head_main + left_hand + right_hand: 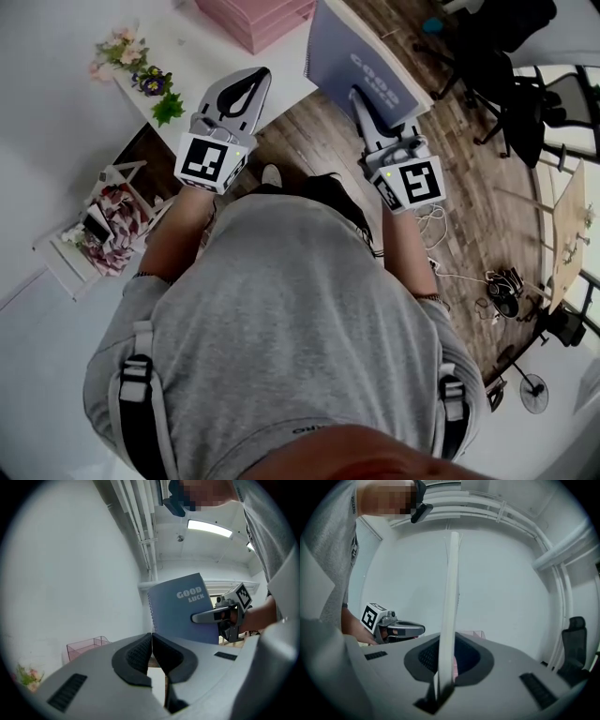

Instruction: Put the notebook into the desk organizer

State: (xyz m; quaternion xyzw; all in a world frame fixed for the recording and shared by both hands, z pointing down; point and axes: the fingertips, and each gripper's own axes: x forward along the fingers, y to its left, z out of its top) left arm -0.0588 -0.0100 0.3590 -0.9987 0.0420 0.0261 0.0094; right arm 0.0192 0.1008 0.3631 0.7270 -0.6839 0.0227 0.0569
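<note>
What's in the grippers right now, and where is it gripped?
The right gripper holds the notebook upright by the edge opposite its spiral binding. The left gripper is shut on nothing.

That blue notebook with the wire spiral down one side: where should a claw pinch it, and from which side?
Probably the plain long edge opposite the spiral, coming in edge-on from that side. The notebook stands upright and thin, so a claw can close flat on both covers, while the spiral would likely give an uneven hold. The right claw grips it this way.
</note>
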